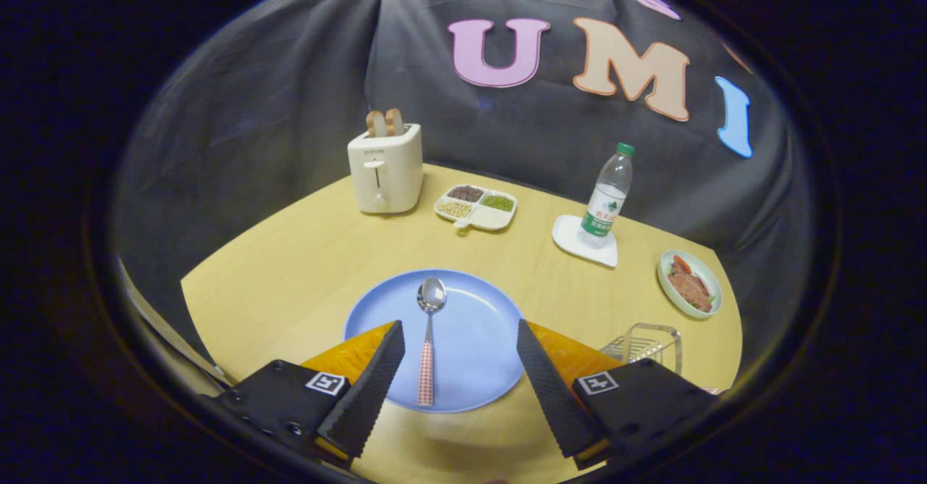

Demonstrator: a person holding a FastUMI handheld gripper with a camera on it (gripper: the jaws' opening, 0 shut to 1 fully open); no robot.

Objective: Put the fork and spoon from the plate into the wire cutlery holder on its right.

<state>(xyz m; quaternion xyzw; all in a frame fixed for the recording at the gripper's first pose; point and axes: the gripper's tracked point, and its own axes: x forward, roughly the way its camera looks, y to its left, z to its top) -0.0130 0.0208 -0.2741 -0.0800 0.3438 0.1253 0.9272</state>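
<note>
A round wooden table (pixel 304 266) is seen, with a blue plate (pixel 471 339) laid near its front edge. The gripper (pixel 460 339) is held above the plate with its two black ribbed fingers (pixel 369 390) spread wide, nothing being pinched. A spoon (pixel 429 339) with a red-and-white checked handle is laid on the plate between the fingers, nearer the left one, its bowl pointed away beyond the fingertips. The wire cutlery holder (pixel 648 343) is seen just right of the plate, partly hidden behind the right finger. Farther back are set a white toaster (pixel 386 169) with two bread slices, a divided dish (pixel 476 207) of beans, a water bottle (pixel 607 198) on a white coaster, and a small bowl of food (pixel 689 283).
</note>
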